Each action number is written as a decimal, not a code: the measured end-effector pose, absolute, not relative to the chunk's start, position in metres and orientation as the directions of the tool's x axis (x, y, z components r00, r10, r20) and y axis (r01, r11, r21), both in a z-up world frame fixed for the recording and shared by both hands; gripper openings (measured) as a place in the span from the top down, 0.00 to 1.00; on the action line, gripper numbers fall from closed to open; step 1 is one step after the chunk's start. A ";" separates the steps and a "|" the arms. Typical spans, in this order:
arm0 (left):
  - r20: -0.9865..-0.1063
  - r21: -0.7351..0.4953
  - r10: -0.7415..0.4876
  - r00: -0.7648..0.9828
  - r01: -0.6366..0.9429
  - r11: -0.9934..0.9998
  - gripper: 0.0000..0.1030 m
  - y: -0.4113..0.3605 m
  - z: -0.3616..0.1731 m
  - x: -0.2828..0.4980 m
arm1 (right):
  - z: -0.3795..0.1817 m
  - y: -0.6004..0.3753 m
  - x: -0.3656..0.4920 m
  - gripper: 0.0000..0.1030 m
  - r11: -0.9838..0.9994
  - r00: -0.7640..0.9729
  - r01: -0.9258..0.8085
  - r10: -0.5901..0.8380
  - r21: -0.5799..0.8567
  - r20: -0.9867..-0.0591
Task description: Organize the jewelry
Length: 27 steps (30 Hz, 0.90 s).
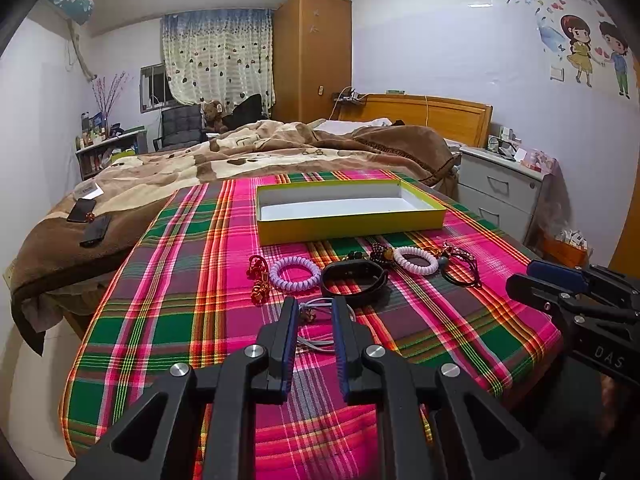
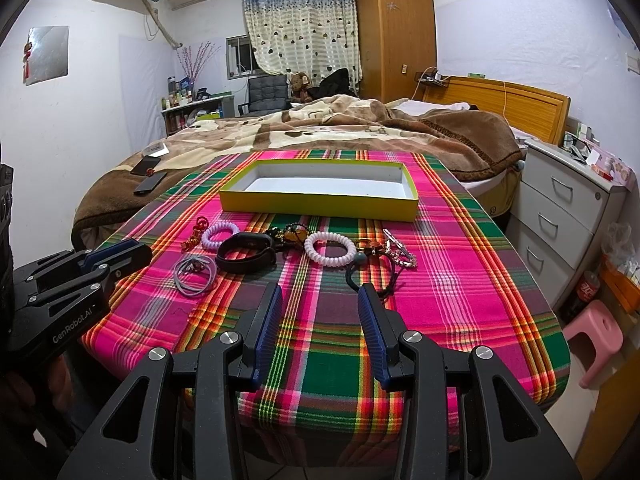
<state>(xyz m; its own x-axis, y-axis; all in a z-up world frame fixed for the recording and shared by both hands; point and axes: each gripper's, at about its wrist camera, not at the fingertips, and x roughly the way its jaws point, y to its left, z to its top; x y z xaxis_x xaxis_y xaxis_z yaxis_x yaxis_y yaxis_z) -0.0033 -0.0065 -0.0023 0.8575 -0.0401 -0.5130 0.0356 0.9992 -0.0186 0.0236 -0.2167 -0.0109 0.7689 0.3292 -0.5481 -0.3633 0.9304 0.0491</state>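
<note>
An empty yellow box (image 1: 348, 224) (image 2: 320, 202) with a white inside sits at the far side of the plaid cloth. In front of it lies a row of jewelry: a red-gold trinket (image 1: 258, 276), a purple coil tie (image 1: 294, 274) (image 2: 218, 236), a black band (image 1: 354, 280) (image 2: 246, 254), brown beads (image 2: 292, 236), a pale coil tie (image 1: 416, 260) (image 2: 330, 248), a black tie with a bead (image 2: 368, 272) and a silver clip (image 2: 400, 254). My left gripper (image 1: 314, 308) (image 2: 130, 262) hovers open just above grey ties (image 2: 196, 276). My right gripper (image 2: 319, 292) (image 1: 520, 278) stands wide open, short of the row, holding nothing.
The plaid-covered table (image 2: 460, 280) butts against a bed with a brown blanket (image 2: 320, 124). Two phones (image 2: 150, 176) lie on the blanket at the left. White drawers (image 2: 560, 216) and a pink stool (image 2: 596, 340) stand to the right of the table.
</note>
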 end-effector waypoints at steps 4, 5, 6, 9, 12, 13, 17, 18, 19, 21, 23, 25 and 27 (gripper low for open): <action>-0.521 -0.022 -0.041 0.853 0.035 0.999 0.84 -0.005 -0.004 0.001 | -0.016 -0.219 0.027 0.61 0.931 0.768 -0.360 0.327 0.050 -0.550; -0.525 -0.024 -0.042 0.850 0.034 0.999 0.84 -0.004 -0.005 0.002 | -0.017 -0.219 0.028 0.61 0.932 0.768 -0.359 0.326 0.051 -0.551; -0.529 -0.028 -0.044 0.847 0.034 0.999 0.84 -0.003 -0.005 0.004 | -0.017 -0.220 0.029 0.61 0.932 0.767 -0.359 0.326 0.052 -0.553; -0.545 -0.033 -0.042 0.838 0.029 0.999 0.84 0.000 -0.008 0.011 | -0.019 -0.220 0.034 0.61 0.933 0.764 -0.356 0.324 0.054 -0.557; -0.560 -0.044 -0.048 0.827 0.029 0.999 0.84 0.003 -0.010 0.019 | -0.022 -0.220 0.041 0.61 0.935 0.762 -0.351 0.322 0.059 -0.561; -0.566 -0.047 -0.049 0.823 0.027 0.999 0.84 0.004 -0.011 0.023 | -0.023 -0.221 0.043 0.61 0.935 0.760 -0.349 0.321 0.062 -0.565; -0.592 -0.064 -0.054 0.804 0.020 0.998 0.84 0.008 -0.016 0.037 | -0.026 -0.223 0.057 0.61 0.938 0.750 -0.337 0.317 0.076 -0.581; -0.600 -0.065 -0.053 0.799 0.018 0.998 0.84 0.009 -0.018 0.040 | -0.027 -0.223 0.061 0.61 0.939 0.747 -0.336 0.316 0.078 -0.585; -0.608 -0.065 -0.052 0.792 0.015 0.998 0.84 0.009 -0.020 0.043 | -0.028 -0.224 0.065 0.61 0.939 0.743 -0.333 0.314 0.081 -0.591; -0.628 -0.065 -0.049 0.777 0.010 0.998 0.84 0.010 -0.024 0.048 | -0.030 -0.226 0.073 0.61 0.942 0.735 -0.326 0.310 0.087 -0.603; -0.648 -0.070 -0.051 0.760 0.007 0.998 0.84 0.011 -0.029 0.052 | -0.033 -0.228 0.083 0.61 0.946 0.728 -0.310 0.297 0.090 -0.618; -0.661 -0.066 -0.048 0.749 0.005 0.998 0.84 0.011 -0.032 0.055 | -0.036 -0.230 0.091 0.61 0.951 0.720 -0.295 0.287 0.096 -0.631; -0.669 -0.066 -0.050 0.741 0.008 0.998 0.84 0.011 -0.036 0.058 | -0.040 -0.234 0.099 0.61 0.956 0.710 -0.274 0.275 0.106 -0.648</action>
<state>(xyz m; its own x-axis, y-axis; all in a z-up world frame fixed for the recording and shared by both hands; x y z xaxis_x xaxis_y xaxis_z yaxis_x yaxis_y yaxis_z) 0.0579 0.0105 -0.0356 0.7414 -0.0500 -0.6692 0.0079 0.9978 -0.0658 0.0993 -0.2336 -0.0397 0.7105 0.2751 -0.6477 -0.2737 0.9560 0.1058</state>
